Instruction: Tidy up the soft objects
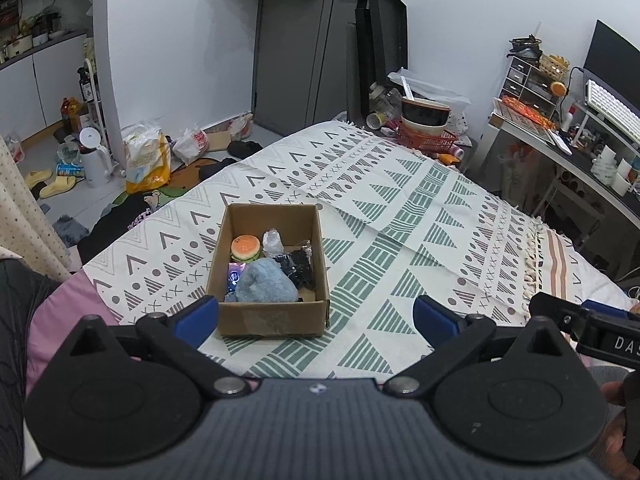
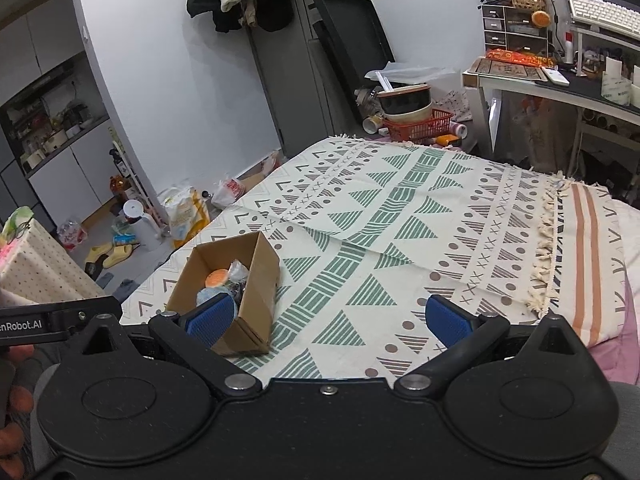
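Box: cardboard box (image 1: 272, 312) on bed blanket (image 1: 400, 216), holding plush toy (image 1: 264, 286) and burger squishy (image 1: 246, 248).
Left gripper (image 1: 316, 314): spread, empty.
Right gripper (image 2: 332, 316): spread, empty.

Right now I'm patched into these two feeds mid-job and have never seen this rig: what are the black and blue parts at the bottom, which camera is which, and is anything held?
No robot arm here: a person holds one hand-held gripper per hand. Each picture comes from a fisheye camera on a gripper, looking forward along its two blue-padded fingers. The left wrist view shows the left gripper; the right wrist view shows the right gripper. Both are open and hold nothing. On the patterned blanket stands an open cardboard box holding a toy burger, a blue plush, a dark bundle and a clear plastic wrap.
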Available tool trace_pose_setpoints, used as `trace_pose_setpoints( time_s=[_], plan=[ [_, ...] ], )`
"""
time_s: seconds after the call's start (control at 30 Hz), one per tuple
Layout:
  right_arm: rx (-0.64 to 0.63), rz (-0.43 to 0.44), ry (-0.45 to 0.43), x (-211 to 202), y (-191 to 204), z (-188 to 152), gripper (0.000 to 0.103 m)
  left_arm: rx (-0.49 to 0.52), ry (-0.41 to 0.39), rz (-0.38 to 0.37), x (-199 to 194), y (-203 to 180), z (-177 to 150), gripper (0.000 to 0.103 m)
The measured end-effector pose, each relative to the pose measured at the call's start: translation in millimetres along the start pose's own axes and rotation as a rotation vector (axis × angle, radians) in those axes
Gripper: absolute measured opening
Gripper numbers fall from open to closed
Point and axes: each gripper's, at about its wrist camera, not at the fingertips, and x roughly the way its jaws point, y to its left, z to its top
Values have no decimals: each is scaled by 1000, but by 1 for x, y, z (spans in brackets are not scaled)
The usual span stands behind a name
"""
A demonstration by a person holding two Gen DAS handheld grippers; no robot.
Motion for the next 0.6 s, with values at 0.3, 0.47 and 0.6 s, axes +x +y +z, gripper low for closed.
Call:
trace_pose_setpoints(
  time_s=[0.3, 0.47, 0.6],
  plan=[
    [-9, -4, -18, -9, -5, -2, 103, 34, -24, 1, -8, -6, -3, 102],
    [-16, 13, -17, -9, -6, -4, 103, 61, -32, -22, -17, -9, -4, 102],
    [-12, 14, -13, -10, -5, -5, 103, 74, -39, -9, -19, -11, -4, 102]
  ],
)
